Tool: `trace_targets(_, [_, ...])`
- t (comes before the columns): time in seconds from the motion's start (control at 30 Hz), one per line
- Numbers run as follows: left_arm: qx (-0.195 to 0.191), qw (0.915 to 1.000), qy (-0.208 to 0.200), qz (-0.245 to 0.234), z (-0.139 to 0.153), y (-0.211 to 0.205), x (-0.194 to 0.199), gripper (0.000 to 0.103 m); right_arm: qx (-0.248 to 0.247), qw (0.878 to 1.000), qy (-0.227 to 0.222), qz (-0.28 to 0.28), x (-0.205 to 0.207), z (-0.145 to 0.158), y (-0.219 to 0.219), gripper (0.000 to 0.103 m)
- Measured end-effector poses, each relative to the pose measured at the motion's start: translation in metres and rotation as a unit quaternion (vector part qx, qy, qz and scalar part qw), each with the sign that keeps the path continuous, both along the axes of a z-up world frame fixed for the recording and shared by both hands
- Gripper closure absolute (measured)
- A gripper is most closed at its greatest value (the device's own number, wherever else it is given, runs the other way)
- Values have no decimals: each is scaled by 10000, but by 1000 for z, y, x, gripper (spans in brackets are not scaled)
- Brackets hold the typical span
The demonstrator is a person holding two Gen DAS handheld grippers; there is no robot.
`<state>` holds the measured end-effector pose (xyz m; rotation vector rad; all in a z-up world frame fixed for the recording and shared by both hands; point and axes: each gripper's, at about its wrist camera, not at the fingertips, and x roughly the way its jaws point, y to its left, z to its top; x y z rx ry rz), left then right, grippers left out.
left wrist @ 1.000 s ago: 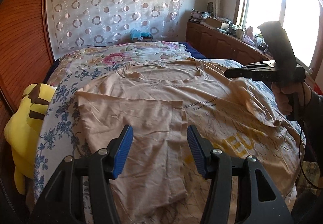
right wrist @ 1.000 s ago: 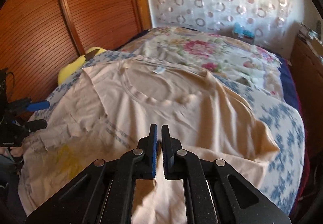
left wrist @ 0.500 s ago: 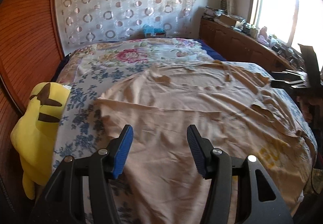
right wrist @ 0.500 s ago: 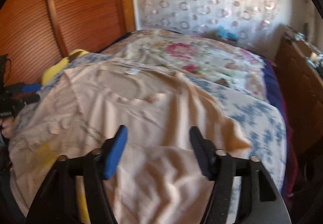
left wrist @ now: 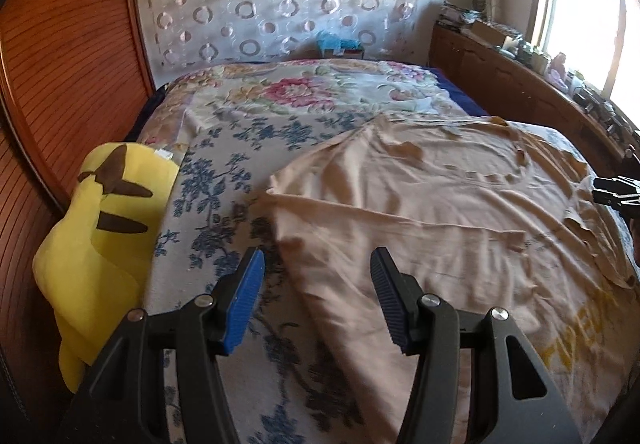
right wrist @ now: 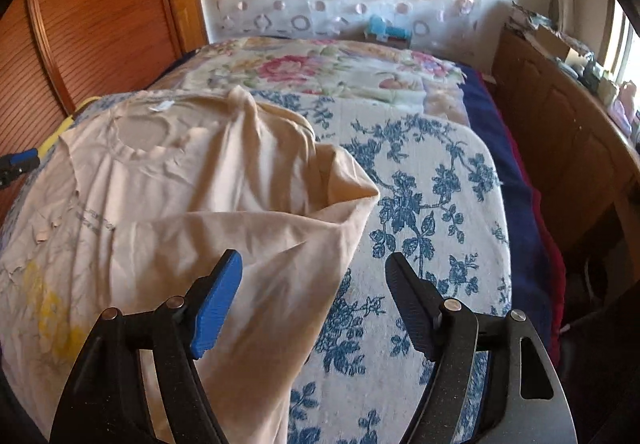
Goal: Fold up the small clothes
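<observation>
On the floral bedspread [right wrist: 432,180] the beige cotton T-shirt [right wrist: 192,204] lay flat, sides folded inward. Left gripper [left wrist: 316,284] and right gripper [right wrist: 314,296] hovered spread over its edges, holding nothing, probably lining up another fold.

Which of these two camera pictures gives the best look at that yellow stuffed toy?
The left wrist view. There the yellow plush toy sits at the bed's left edge against the wooden wall, its brown markings plainly visible. In the right wrist view only a thin yellow sliver peeks out behind the beige T-shirt.
</observation>
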<state>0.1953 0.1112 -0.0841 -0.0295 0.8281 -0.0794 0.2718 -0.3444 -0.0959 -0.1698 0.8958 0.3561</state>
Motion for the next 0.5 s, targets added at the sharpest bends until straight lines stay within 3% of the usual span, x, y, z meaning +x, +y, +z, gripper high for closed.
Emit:
trace_targets(0.2, [-223, 9995, 190, 92, -11, 17, 10, 48, -94, 9999, 27, 38, 10, -10, 10, 27])
trace_targets(0.5, [-250, 9990, 366, -5, -19, 16, 36, 48, -104, 9999, -96, 19, 11, -12, 11, 27])
